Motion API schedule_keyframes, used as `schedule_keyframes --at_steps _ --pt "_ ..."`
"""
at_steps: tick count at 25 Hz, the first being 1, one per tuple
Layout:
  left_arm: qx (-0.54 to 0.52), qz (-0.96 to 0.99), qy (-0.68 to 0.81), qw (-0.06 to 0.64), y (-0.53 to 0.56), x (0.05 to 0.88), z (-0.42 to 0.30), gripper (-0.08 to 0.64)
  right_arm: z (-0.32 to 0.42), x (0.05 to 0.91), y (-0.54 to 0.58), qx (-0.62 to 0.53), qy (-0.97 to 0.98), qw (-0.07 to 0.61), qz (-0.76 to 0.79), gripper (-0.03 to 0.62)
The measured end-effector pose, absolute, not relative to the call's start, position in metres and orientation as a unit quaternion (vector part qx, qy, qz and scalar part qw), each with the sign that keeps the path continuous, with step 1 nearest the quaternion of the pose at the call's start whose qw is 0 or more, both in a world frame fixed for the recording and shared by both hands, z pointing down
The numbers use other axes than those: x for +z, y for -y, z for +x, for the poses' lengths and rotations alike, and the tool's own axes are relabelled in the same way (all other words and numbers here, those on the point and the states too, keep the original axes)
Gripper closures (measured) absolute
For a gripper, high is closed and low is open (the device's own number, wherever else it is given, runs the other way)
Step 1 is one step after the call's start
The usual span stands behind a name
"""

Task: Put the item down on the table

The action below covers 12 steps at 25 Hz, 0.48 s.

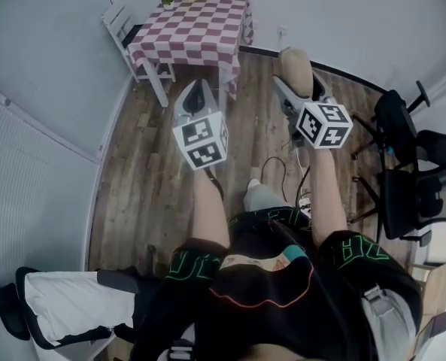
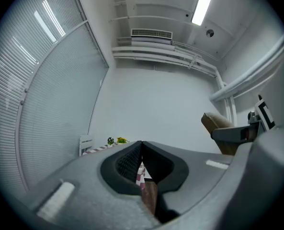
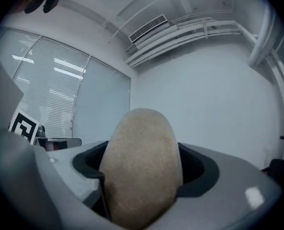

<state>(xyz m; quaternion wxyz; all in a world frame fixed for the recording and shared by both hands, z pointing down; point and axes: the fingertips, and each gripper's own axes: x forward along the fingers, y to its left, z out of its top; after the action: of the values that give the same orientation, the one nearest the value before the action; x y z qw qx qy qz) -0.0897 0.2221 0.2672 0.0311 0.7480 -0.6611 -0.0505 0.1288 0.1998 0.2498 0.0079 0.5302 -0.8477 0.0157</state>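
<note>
I'm holding the tan egg-shaped item (image 3: 142,162) clamped in my right gripper (image 1: 294,89), up over the wood floor (image 1: 144,179). My left gripper (image 2: 141,150) is hanging pinched together, empty. The checkered table (image 1: 207,32) is sitting well ahead, so the put-down is not yet done.

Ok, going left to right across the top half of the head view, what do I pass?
White chair → left claw, shut → right claw shut on the tan item → black chair.
</note>
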Motion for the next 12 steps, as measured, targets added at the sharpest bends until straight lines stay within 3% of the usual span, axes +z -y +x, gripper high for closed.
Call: schedule_keyframes --at_steps 12 --pt "-0.017 0.724 0.687 0.056 -0.192 0.302 -0.113 0.551 0.099 0.272 -0.155 0.025 0.867 0.024 0.497 0.172"
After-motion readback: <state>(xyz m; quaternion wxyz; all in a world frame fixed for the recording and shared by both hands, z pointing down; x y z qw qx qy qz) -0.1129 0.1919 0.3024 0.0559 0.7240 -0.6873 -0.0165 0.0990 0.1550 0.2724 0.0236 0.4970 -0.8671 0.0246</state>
